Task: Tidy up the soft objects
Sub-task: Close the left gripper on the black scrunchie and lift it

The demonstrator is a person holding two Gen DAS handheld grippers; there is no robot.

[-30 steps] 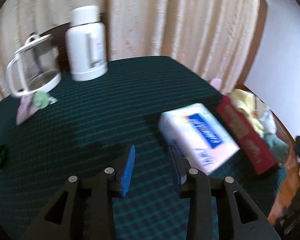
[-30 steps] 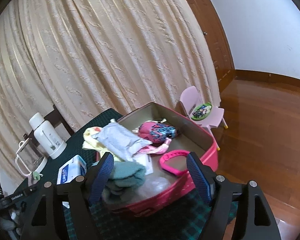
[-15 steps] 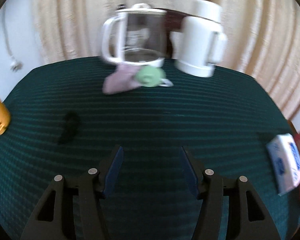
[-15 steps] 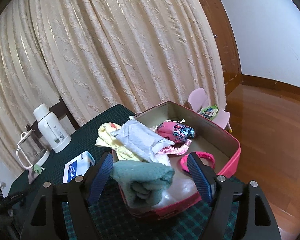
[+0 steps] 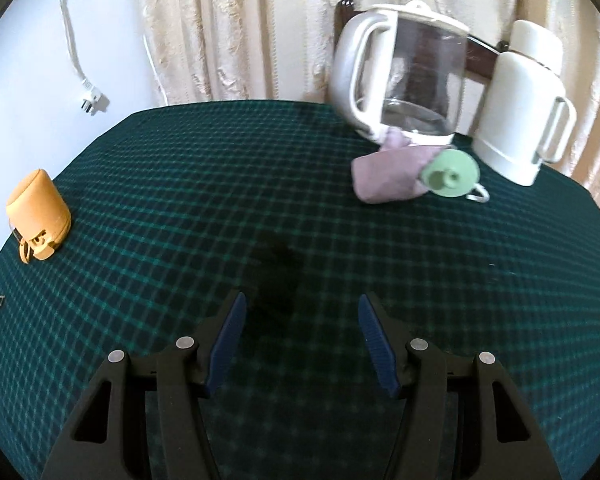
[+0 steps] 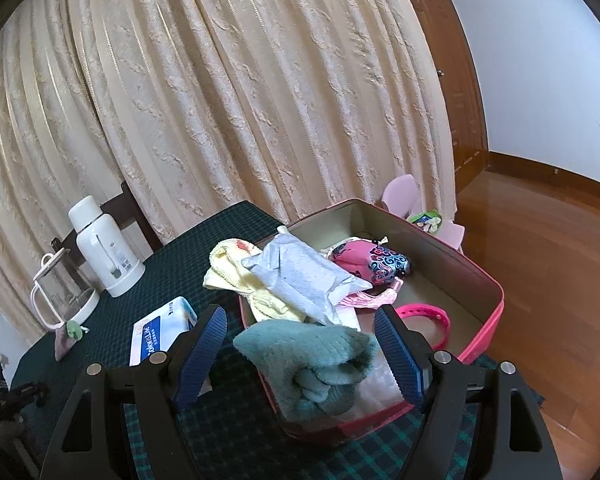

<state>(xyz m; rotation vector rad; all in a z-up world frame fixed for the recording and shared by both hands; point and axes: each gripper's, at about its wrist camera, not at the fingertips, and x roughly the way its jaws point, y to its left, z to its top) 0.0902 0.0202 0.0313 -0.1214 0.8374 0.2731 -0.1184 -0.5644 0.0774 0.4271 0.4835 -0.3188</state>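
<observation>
My left gripper [image 5: 300, 332] is open and empty above the green checked tablecloth [image 5: 180, 184], with a dark small object [image 5: 278, 280] just beyond its fingertips. A mauve cloth [image 5: 384, 176] lies by the glass jug [image 5: 404, 80]. My right gripper [image 6: 300, 344] is open over the near end of the pink box [image 6: 488, 280]; a folded teal towel [image 6: 312, 356] lies between its fingers, untouched as far as I can tell. The box holds a yellow cloth [image 6: 228, 272], a white pack [image 6: 300, 276], a pink patterned pouch [image 6: 372, 260] and a pink band [image 6: 428, 316].
A white thermos [image 5: 524, 100] stands beside the jug, with a green funnel [image 5: 450, 172] in front. An orange pouch [image 5: 38, 216] lies at the table's left edge. A tissue pack [image 6: 164, 328] lies left of the box. A pink child's chair [image 6: 404, 196] stands behind the box.
My left gripper swung left from the tissue pack toward the jug and cloth, and its jaws opened wider. My right gripper shifted slightly; the teal towel now sits closer between its fingers.
</observation>
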